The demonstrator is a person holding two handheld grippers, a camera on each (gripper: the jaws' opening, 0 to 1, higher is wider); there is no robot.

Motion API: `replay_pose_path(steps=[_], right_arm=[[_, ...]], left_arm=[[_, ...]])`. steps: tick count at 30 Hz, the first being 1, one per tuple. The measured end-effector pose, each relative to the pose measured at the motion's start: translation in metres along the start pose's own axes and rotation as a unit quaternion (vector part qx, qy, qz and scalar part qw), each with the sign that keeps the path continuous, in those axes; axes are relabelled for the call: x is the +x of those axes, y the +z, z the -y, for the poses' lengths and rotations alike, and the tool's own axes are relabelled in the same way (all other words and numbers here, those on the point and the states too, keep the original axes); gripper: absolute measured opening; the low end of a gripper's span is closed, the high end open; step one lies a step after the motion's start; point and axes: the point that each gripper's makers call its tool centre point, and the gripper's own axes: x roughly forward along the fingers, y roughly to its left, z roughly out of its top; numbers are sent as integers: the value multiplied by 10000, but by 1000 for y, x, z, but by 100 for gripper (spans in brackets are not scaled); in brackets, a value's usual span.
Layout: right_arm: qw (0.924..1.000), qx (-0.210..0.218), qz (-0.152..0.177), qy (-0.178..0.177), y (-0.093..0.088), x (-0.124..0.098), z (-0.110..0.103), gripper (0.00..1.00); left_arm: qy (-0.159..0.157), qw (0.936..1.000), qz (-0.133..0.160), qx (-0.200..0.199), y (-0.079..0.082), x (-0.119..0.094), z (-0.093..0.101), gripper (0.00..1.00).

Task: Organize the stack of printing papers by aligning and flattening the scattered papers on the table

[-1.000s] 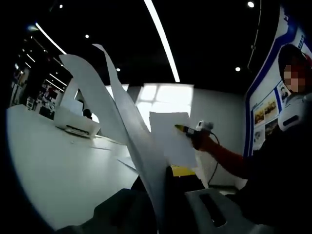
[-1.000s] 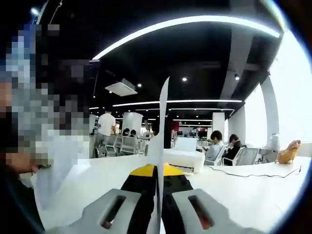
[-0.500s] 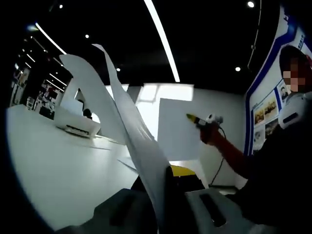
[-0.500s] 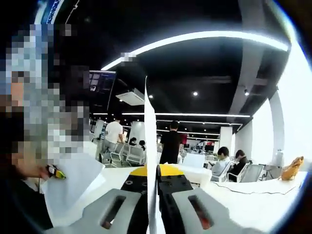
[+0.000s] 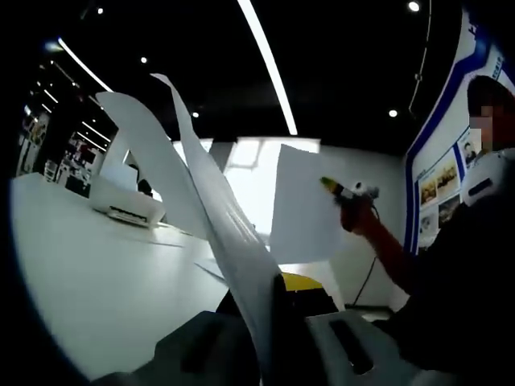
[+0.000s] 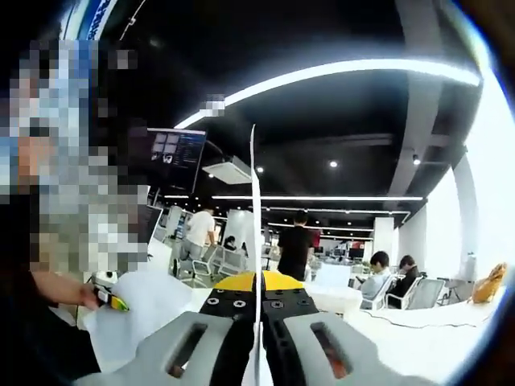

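Observation:
In the left gripper view, my left gripper (image 5: 269, 322) is shut on several white sheets (image 5: 209, 217) that curl up and to the left above the jaws. To the right, held in the air, my right gripper (image 5: 342, 191) pinches a single flat sheet (image 5: 302, 205) by its edge. In the right gripper view, my right gripper (image 6: 259, 322) is shut on that sheet (image 6: 256, 233), seen edge-on as a thin upright line. Low at the left, the left gripper (image 6: 109, 299) holds its paper bundle (image 6: 141, 314). A person's hand and sleeve grip each tool.
The white table (image 5: 88, 265) spreads out below, with a white printer (image 5: 125, 205) at its far left side and a loose sheet (image 5: 213, 269) lying flat. Several people and chairs (image 6: 378, 281) sit beyond the table, and a cable (image 6: 418, 323) lies on its surface.
The right gripper has lifted its single sheet up and to the right, away from the left bundle. The right gripper view has tilted upward. The left gripper has held still.

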Motion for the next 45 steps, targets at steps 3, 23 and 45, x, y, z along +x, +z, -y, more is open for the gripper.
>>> replay_pose_path(steps=[3, 23, 45], right_arm=[[9999, 43, 44, 111, 4, 1, -13, 0], [9978, 278, 68, 593, 3, 9, -60, 0], [9852, 1042, 329, 1321, 13, 7, -107, 0]], left_arm=[[-3, 10000, -1, -5, 0, 0, 0, 6], [-6, 9999, -94, 66, -3, 2, 2, 7], [27, 9997, -106, 240, -4, 2, 3, 7]])
